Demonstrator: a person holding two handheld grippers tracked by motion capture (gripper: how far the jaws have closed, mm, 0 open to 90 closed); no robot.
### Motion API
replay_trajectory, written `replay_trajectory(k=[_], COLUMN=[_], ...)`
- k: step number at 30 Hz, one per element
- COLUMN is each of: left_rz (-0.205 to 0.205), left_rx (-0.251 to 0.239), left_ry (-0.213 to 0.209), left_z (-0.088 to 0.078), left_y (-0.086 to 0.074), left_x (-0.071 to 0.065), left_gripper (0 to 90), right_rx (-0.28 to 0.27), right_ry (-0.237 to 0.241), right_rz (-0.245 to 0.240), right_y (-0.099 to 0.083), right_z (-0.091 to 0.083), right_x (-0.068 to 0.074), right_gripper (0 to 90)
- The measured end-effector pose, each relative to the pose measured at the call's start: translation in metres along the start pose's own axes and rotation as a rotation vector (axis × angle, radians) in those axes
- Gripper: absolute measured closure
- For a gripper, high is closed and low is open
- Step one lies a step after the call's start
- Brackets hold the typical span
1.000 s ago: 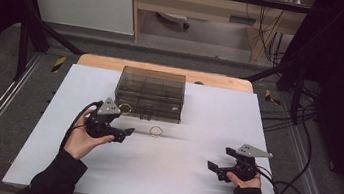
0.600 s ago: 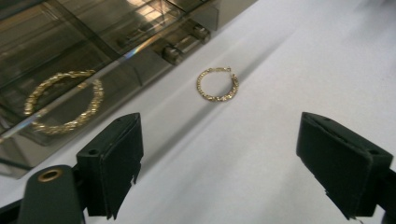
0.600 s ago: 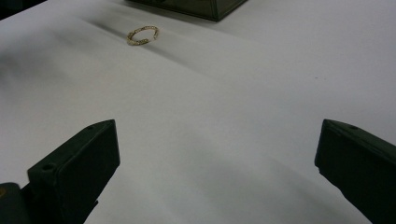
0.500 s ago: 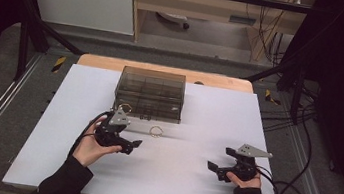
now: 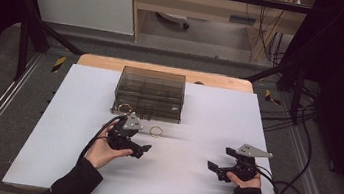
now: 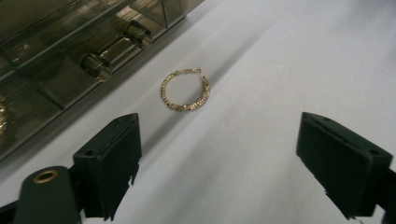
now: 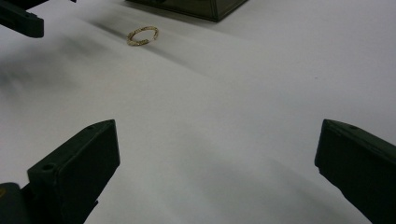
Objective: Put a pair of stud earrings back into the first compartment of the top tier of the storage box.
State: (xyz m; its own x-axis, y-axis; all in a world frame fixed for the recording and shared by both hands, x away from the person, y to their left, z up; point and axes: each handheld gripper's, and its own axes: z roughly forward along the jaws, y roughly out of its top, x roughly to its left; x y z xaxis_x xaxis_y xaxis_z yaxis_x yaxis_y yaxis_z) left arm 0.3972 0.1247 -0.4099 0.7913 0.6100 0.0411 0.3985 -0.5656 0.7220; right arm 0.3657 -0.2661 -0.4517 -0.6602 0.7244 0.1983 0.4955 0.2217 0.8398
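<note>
Gold metal bracelet (image 6: 185,90), glittery chain links. Smoky see-through plastic box (image 5: 150,93), glossy. White table cover (image 5: 199,181) matt, smooth. Gripper jaws matt black plastic.

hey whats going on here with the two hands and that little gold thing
A person sits at a white table with a tool in each hand. The left tool is open and aimed at a gold bracelet that lies flat on the table, just in front of a smoky clear organizer box; its jaws have just been opening and closing a little, with nothing between them. Another gold ring-shaped piece sits at the box's front left. The right tool rests open and empty off to the side.
</note>
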Motion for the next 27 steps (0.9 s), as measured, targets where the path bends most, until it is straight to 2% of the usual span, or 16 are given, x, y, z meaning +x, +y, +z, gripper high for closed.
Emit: replay_trajectory(k=[12, 19, 24, 27], left_rz=[0.007, -0.031, -0.044, -0.047], left_rx=[0.034, 0.035, 0.042, 0.039], left_ry=[-0.002, -0.017, -0.007, -0.018], left_z=[0.021, 0.031, 0.036, 0.040], left_y=[0.008, 0.011, 0.013, 0.015], left_x=[-0.002, 0.001, 0.001, 0.002], left_gripper=[29.0, 38.1, 45.3, 48.7], right_rx=[-0.001, 0.000, 0.000, -0.001], right_ry=[0.001, 0.001, 0.002, 0.002], right_rz=[0.000, 0.000, 0.000, -0.001], right_y=[0.000, 0.000, 0.000, 0.000], right_z=[0.000, 0.000, 0.000, 0.000], right_x=[0.000, 0.000, 0.000, 0.000], right_gripper=[0.5, 0.6, 0.5, 0.5])
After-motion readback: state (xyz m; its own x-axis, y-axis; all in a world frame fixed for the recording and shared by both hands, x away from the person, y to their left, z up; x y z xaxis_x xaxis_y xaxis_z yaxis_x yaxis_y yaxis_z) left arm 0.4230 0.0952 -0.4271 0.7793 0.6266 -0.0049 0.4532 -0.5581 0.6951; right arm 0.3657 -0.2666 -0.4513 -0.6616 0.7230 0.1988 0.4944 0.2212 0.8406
